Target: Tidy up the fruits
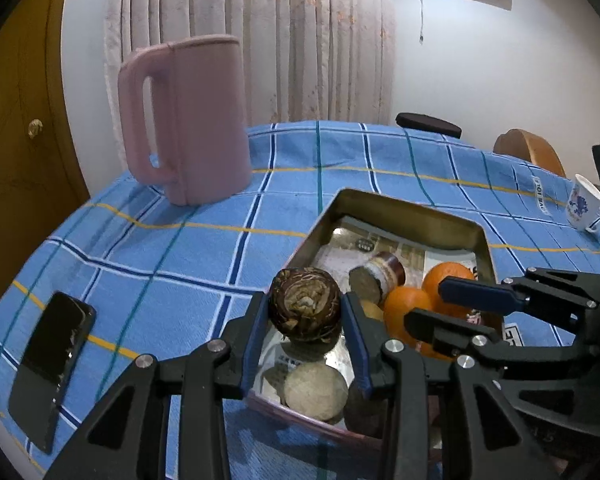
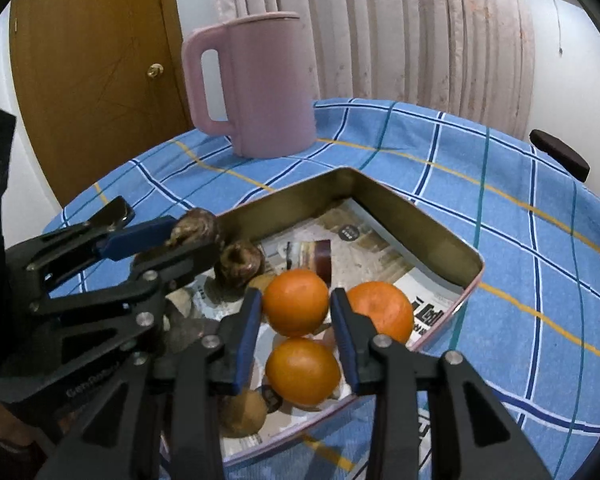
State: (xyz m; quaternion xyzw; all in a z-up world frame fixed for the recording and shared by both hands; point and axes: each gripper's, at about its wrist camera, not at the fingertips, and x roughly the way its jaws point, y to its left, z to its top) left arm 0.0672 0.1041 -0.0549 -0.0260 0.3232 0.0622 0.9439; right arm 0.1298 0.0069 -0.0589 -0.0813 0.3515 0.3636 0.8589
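Because the left hand-held gripper (image 1: 305, 312) pinches a round brown fruit (image 1: 305, 304) only by its sides, above the near corner of the tin tray (image 1: 404, 210), a loosened squeeze could drop it onto the fruit below. To its right, the right hand-held gripper (image 2: 296, 312) clamps an orange (image 2: 296, 302), raised and angled down over two more oranges that a slip would knock.

Left hand-held gripper (image 1: 305, 312) and right (image 2: 296, 312) both clamped (side by side).

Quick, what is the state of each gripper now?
Left gripper: shut on the brown fruit.
Right gripper: shut on an orange.
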